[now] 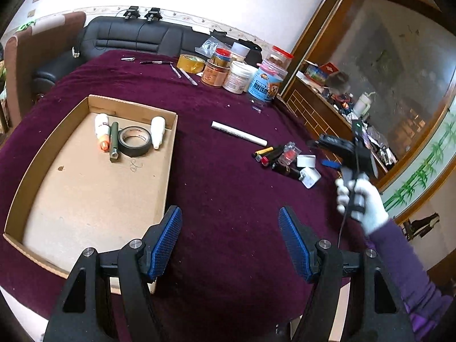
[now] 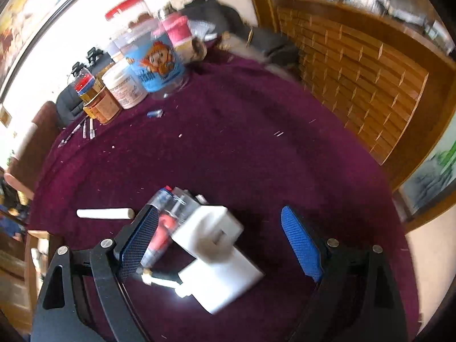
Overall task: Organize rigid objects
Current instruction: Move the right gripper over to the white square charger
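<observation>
A shallow cardboard box [image 1: 25, 168] lies on the purple cloth at the left. It holds two white bottles [image 1: 157, 131], a green pen-like stick [image 1: 114, 142] and a black tape roll [image 1: 134, 141]. My left gripper [image 1: 230, 242] is open and empty just right of the box. A white tube [image 1: 238, 133] and a pile of small items [image 1: 285, 158] lie to the right. My right gripper [image 2: 219, 245] is open over that pile, with a white charger block [image 2: 211, 228] and a clear red-filled bottle [image 2: 159, 228] between its fingers. The right gripper, held by a white-gloved hand, shows in the left wrist view [image 1: 322, 145].
Several jars and tubs [image 1: 242, 71] and a yellow tape roll [image 1: 190, 63] stand at the table's far edge, with pens [image 1: 155, 62] beside them. A black sofa [image 1: 128, 37] is behind. A wooden cabinet [image 2: 370, 79] stands close on the right.
</observation>
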`<act>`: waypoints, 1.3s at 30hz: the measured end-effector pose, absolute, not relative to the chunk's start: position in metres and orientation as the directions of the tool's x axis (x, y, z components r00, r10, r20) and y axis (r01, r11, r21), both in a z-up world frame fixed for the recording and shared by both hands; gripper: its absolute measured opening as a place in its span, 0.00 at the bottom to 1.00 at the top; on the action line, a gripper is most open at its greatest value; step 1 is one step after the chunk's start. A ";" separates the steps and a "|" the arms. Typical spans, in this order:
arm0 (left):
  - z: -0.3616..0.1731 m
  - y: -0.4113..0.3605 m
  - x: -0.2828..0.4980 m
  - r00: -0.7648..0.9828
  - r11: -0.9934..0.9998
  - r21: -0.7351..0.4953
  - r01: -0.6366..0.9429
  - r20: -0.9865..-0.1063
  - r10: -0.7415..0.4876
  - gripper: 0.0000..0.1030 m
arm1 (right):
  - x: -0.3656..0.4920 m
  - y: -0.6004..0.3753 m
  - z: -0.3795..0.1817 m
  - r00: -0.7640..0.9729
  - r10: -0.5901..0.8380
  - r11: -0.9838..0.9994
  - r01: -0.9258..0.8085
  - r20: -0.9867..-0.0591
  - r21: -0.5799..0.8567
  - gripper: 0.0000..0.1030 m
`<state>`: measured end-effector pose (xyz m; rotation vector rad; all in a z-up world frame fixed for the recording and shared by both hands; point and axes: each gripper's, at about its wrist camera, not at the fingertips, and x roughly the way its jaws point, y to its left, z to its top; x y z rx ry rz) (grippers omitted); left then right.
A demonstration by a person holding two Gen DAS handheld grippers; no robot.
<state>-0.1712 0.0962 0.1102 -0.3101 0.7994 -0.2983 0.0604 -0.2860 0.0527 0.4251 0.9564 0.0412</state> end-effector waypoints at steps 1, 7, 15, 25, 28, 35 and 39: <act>0.111 0.094 -0.173 0.660 0.917 -0.373 0.143 -0.654 -0.369 0.63 | 0.060 -0.282 0.049 0.567 0.234 0.920 0.134 -0.790 0.368 0.61; 0.105 0.090 -0.169 0.642 0.920 -0.372 0.124 -0.677 -0.360 0.63 | 0.038 -0.213 0.044 0.474 0.338 0.941 -0.143 -0.813 0.308 0.55; 0.098 0.081 -0.167 0.611 0.917 -0.370 0.151 -0.694 -0.380 0.63 | -0.011 -0.159 0.058 0.360 0.549 0.821 -0.403 -0.754 0.406 0.56; 0.086 0.060 -0.150 0.555 0.920 -0.357 0.159 -0.739 -0.382 0.63 | 0.005 -0.249 0.050 0.660 0.292 0.929 -0.025 -0.692 0.369 0.59; 0.087 0.033 -0.133 0.559 0.934 -0.310 0.177 -0.750 -0.355 0.63 | 0.003 -0.264 0.039 0.706 0.264 0.924 0.011 -0.657 0.382 0.59; 0.058 -0.032 -0.080 0.528 0.943 -0.270 0.196 -0.781 -0.334 0.63 | -0.005 -0.282 0.040 0.777 0.222 0.905 0.060 -0.589 0.420 0.59; 0.037 -0.060 -0.047 0.528 0.960 -0.227 0.166 -0.802 -0.281 0.62 | -0.011 -0.285 0.042 0.790 0.174 0.916 0.088 -0.588 0.390 0.59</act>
